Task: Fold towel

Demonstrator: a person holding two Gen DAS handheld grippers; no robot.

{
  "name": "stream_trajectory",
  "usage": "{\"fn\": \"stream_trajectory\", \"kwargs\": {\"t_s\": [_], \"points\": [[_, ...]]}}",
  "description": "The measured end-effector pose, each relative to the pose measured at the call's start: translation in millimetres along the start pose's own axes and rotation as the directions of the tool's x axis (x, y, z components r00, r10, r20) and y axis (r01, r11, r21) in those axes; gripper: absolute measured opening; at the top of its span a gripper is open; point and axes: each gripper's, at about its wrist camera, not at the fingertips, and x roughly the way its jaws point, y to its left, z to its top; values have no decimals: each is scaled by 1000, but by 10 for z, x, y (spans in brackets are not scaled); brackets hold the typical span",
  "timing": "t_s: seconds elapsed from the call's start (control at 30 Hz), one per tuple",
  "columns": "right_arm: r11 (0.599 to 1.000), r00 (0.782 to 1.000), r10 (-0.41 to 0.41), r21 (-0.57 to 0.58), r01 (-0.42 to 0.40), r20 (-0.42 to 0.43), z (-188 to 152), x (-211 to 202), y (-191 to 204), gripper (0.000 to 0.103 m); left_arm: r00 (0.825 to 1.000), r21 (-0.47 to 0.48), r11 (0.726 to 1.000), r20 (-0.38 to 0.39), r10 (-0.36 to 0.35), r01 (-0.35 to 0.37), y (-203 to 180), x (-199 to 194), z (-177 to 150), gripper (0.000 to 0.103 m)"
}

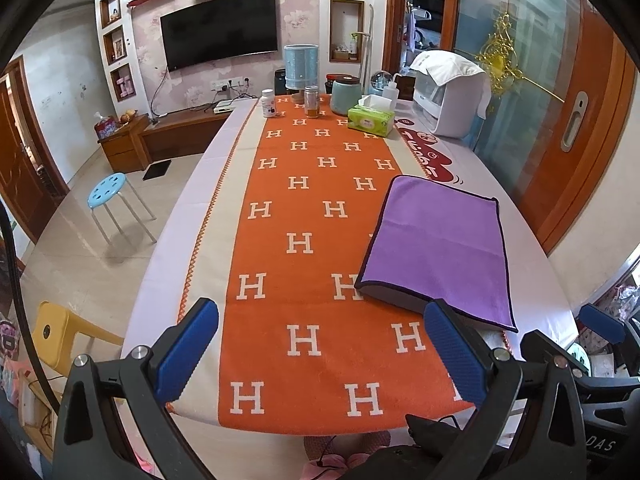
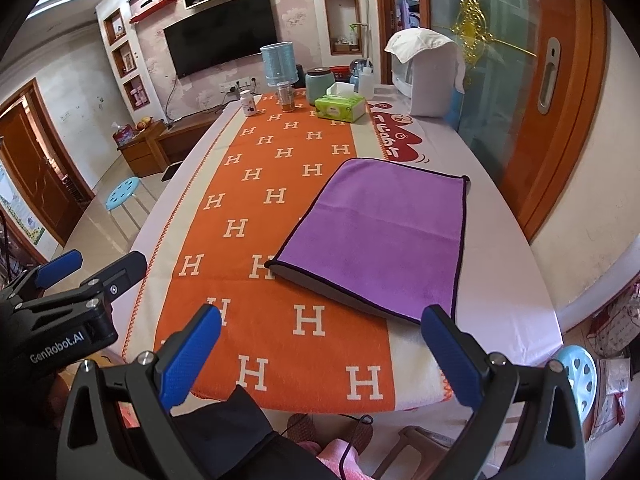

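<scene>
orange h-patterned cloth (image 1: 304, 240) covers the bench; purple towel (image 2: 384, 236) lies folded flat on its right side. left gripper (image 1: 320, 356) and right gripper (image 2: 320, 360) hover near, jaws wide, holding nothing.

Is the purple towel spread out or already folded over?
Folded over: the purple towel lies flat with two layers showing at its near edge. Neither gripper touches it.

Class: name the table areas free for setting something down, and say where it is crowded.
Free: the orange runner from the near edge to the bottles, left of the purple towel; also the pale strip along the runner's left side. Crowded: the far end, around the green tissue box and teal canister.
</scene>
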Motion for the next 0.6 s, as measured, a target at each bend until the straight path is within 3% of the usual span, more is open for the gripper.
{"fn": "stream_trajectory", "kwargs": {"t_s": [0.6], "points": [[985,995,-96,147,89,40,-382,-123,-58,100,993,136,984,21,-116,112,72,49,-65,102]]}}
